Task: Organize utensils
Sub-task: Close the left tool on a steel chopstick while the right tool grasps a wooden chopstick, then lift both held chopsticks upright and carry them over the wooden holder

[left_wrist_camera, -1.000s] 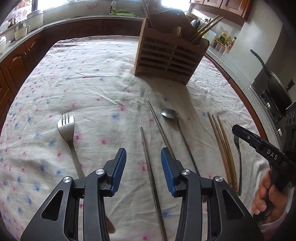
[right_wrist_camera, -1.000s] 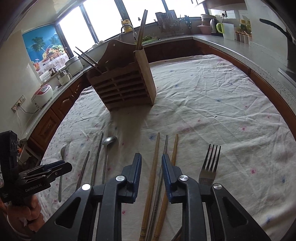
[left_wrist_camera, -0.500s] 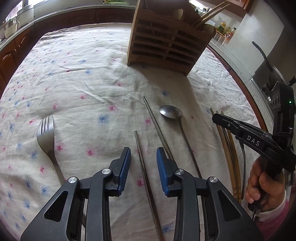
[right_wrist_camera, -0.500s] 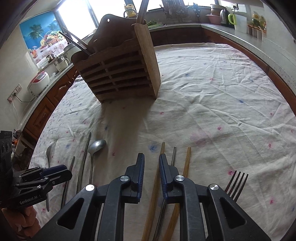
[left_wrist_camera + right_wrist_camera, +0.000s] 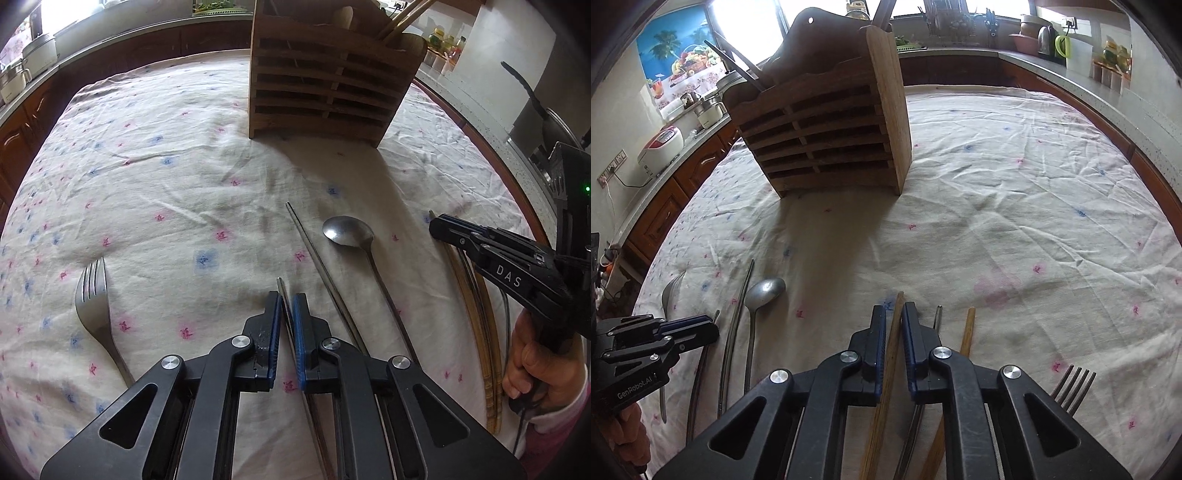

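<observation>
My left gripper (image 5: 286, 301) is shut on a metal chopstick (image 5: 281, 286) that lies on the flowered cloth. A second metal chopstick (image 5: 314, 251), a spoon (image 5: 349, 230) and a fork (image 5: 94, 295) lie beside it. My right gripper (image 5: 894, 314) is shut on a wooden chopstick (image 5: 895, 306). Another wooden chopstick (image 5: 967, 328), a metal utensil handle (image 5: 937, 314) and a fork (image 5: 1073, 386) lie to its right. The wooden utensil holder (image 5: 328, 88) stands upright at the far side; it also shows in the right wrist view (image 5: 827, 136).
The tablecloth (image 5: 1015, 192) covers the table. Kitchen counters with a rice cooker (image 5: 663, 146), kettle (image 5: 1047, 38) and jars ring the table. A pan (image 5: 546, 118) sits on a stove at the right.
Both grippers moved forward and lower and closed: the left onto the metal chopstick, the right onto the wooden chopstick.
</observation>
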Demonstrator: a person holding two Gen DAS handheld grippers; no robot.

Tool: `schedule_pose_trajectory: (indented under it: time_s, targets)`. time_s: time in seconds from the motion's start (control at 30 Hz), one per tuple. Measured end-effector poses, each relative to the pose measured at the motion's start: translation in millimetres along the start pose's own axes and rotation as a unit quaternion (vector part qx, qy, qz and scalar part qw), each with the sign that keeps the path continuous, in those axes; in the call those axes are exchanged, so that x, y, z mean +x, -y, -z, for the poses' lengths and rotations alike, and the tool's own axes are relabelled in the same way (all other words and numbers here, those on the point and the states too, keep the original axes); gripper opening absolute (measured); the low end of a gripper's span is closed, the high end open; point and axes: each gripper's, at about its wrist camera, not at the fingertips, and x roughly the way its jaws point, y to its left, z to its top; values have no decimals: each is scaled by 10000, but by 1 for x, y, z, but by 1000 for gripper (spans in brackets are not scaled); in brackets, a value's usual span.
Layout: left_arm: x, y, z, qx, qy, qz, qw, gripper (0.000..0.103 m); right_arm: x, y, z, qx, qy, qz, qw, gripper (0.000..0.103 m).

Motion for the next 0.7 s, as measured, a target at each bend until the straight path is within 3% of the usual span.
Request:
schedule_pose_trajectory:
  time_s: [0.2,0.37,0.7]
  targets:
    - [-1,-2,-2,-75,-3,52,10000,3,-4,3,0,234,-20,-223,9995,6]
    - [-15,-6,2,-214,121,250,9994,3,-29,-2,0,270,211,-396,9986,5]
    - [-92,-11,9,-395,875,703,9929,3,-97,-10,-2,274,872,-628,9938,5]
